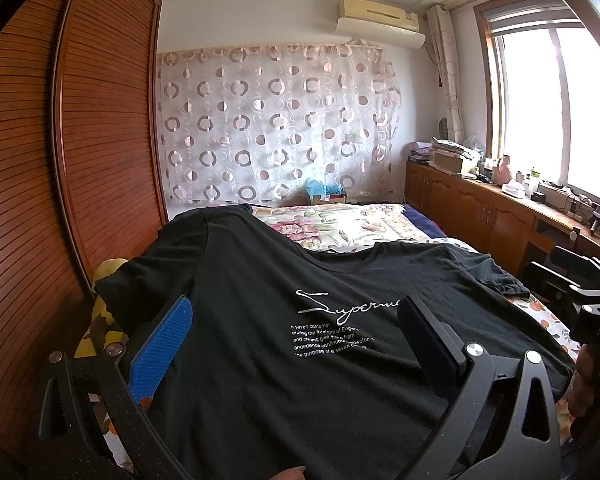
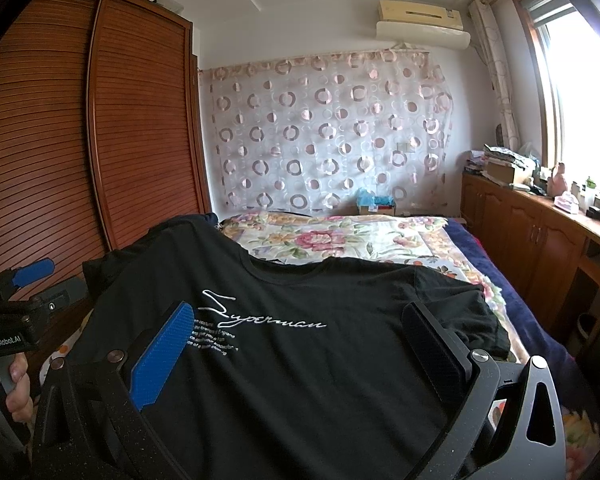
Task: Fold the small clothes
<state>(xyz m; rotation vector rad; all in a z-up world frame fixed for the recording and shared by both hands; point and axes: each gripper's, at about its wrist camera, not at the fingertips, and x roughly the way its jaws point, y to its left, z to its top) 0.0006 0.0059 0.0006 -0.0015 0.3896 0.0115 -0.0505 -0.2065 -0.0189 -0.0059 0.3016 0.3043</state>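
Observation:
A black T-shirt (image 1: 284, 288) with white "Superman" lettering lies spread face up on the bed, collar toward the far end; it also shows in the right wrist view (image 2: 300, 312). My left gripper (image 1: 296, 316) is open and hovers over the shirt's near-left part, blue pad (image 1: 168, 344) on the left. My right gripper (image 2: 300, 324) is open over the shirt's near-right part. Neither holds cloth. The left gripper appears at the left edge of the right wrist view (image 2: 32, 276), and the right gripper's body at the right edge of the left wrist view (image 1: 588, 292).
The bed has a floral cover (image 2: 340, 236). A tall wooden wardrobe (image 1: 60, 160) stands close on the left. A low wooden cabinet (image 1: 480, 208) with clutter runs under the window on the right. A patterned curtain (image 1: 276, 120) hangs at the far wall.

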